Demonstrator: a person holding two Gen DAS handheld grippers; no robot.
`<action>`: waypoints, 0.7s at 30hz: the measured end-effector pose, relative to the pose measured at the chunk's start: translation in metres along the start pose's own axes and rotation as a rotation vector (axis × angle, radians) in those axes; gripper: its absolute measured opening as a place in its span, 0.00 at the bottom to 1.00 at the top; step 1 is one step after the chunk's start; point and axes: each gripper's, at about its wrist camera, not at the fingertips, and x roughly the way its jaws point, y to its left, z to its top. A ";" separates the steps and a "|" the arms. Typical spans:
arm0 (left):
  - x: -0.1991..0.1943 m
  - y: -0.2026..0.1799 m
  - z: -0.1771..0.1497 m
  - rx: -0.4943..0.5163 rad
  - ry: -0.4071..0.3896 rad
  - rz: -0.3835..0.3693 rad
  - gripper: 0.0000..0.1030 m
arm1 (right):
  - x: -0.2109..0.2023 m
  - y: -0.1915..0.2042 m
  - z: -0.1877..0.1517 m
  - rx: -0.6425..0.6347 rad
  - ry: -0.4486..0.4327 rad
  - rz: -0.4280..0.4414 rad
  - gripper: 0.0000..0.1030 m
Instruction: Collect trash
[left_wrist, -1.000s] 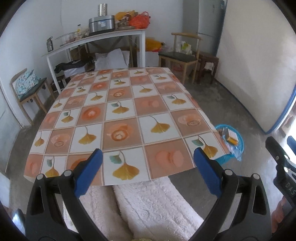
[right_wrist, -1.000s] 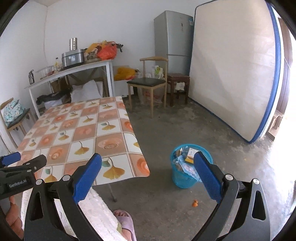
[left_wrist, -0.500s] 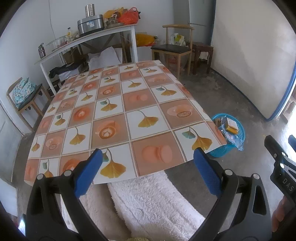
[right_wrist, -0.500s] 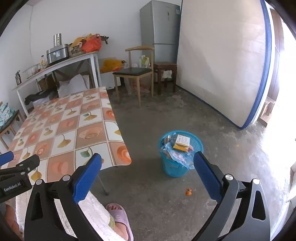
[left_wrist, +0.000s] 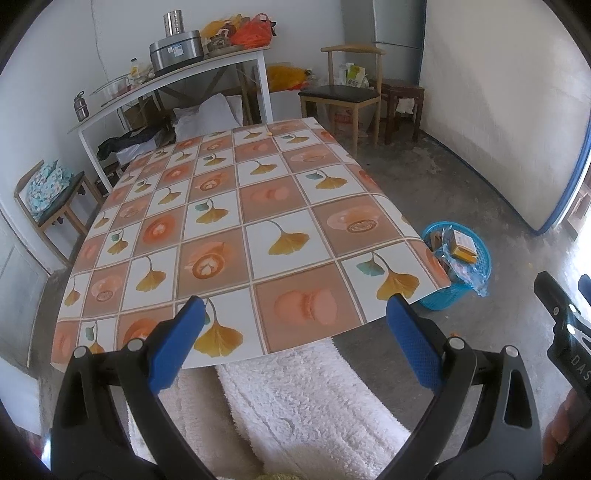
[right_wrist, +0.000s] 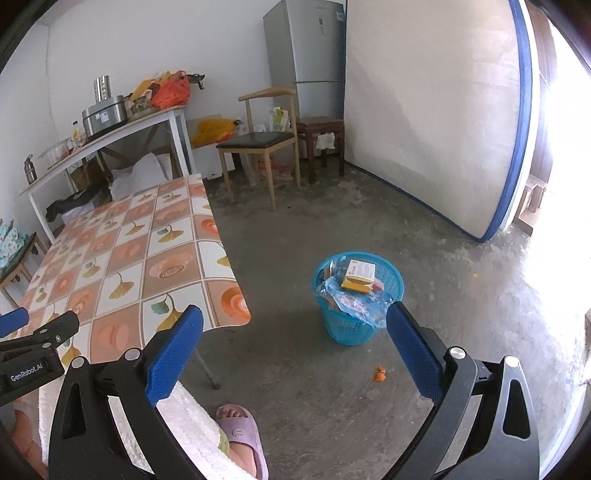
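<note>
Right wrist: right gripper (right_wrist: 293, 345) spread wide, holding nothing | blue basket (right_wrist: 357, 295) full on floor | orange scrap (right_wrist: 379, 373) beside it | left gripper (left_wrist: 295, 339) gaping over table (left_wrist: 258, 221)

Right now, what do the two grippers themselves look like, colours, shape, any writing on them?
Both match: the left gripper and right gripper have black, triangular cut-out arms with silver rivets, ending in blue textured pads. Seen from the right wrist, the left gripper's side reads "GenRobot.AI" in white. The right gripper's side shows partial letters "DAS". No cables or sleeves show.
</note>
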 end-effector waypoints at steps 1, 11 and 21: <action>0.000 -0.001 0.001 0.000 -0.001 0.000 0.92 | 0.000 -0.001 0.000 0.004 0.002 0.003 0.94; -0.003 0.001 0.005 -0.006 -0.009 0.004 0.92 | -0.002 0.000 0.003 0.016 -0.002 0.025 0.94; -0.003 0.002 0.007 -0.016 0.005 0.008 0.92 | 0.005 0.001 0.002 0.014 0.028 0.043 0.94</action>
